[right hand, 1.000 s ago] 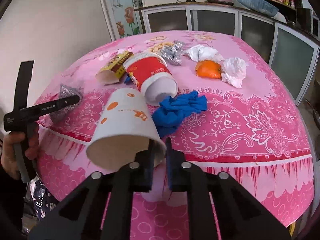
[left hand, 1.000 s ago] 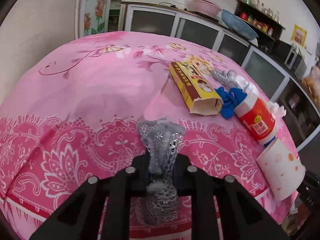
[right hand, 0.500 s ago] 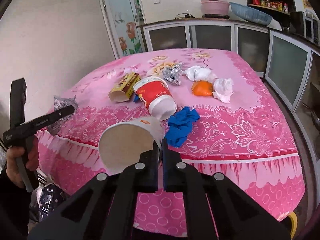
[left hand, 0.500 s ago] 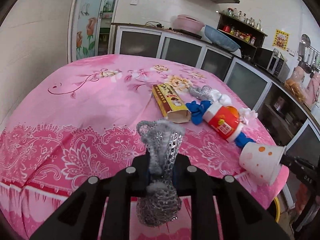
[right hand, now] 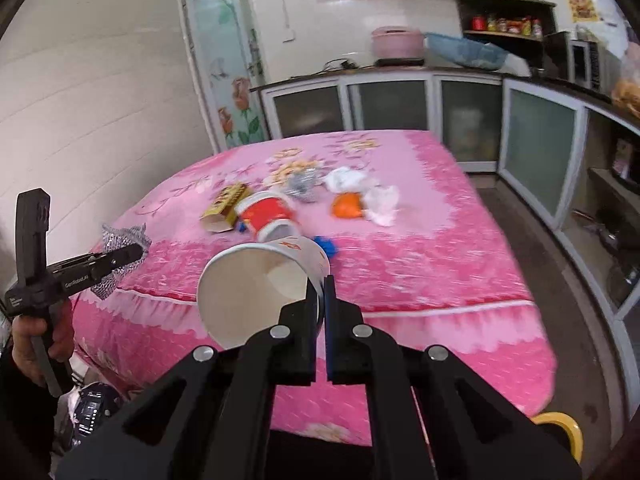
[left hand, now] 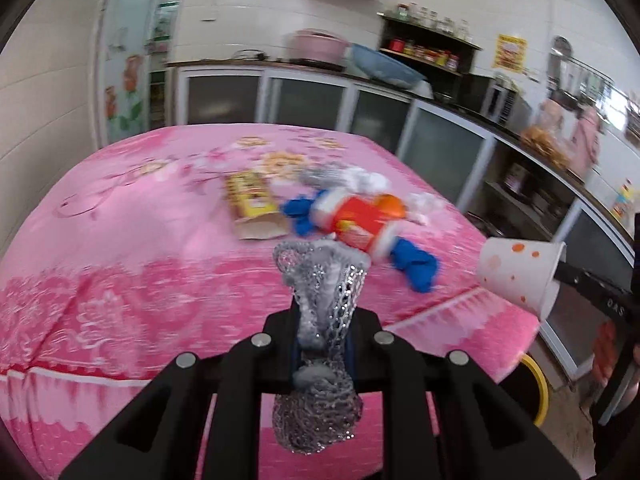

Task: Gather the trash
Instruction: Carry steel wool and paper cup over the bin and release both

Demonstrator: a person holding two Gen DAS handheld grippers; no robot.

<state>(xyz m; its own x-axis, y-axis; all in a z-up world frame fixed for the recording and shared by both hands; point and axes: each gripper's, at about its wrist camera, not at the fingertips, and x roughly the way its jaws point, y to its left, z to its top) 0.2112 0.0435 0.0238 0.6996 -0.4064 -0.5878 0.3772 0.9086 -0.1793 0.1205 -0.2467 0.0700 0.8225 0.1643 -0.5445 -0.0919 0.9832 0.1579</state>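
Observation:
My left gripper (left hand: pixel 322 344) is shut on a silver mesh scrubber (left hand: pixel 322 280) and holds it in the air in front of the table's near edge; it also shows in the right wrist view (right hand: pixel 120 256). My right gripper (right hand: pixel 321 300) is shut on the rim of a white paper cup with orange dots (right hand: pixel 256 288), also off the table; the cup shows in the left wrist view (left hand: pixel 520 272). On the pink tablecloth (right hand: pixel 420 248) lie a yellow carton (right hand: pixel 224 208), a red noodle cup (right hand: pixel 268 216), blue cloth (left hand: pixel 414 264), an orange (right hand: pixel 348 205), white tissues (right hand: pixel 382 204) and a second silver scrubber (right hand: pixel 302 182).
A yellow-rimmed bin (right hand: pixel 560 428) stands on the floor at the table's right front corner. Dark bags (right hand: pixel 90 404) lie on the floor at the left. Glass-fronted cabinets (right hand: pixel 392 104) run along the back and right walls.
Both grippers have pulled back and up from the table with the scrubber and the cup. The table's trash now looks farther away.

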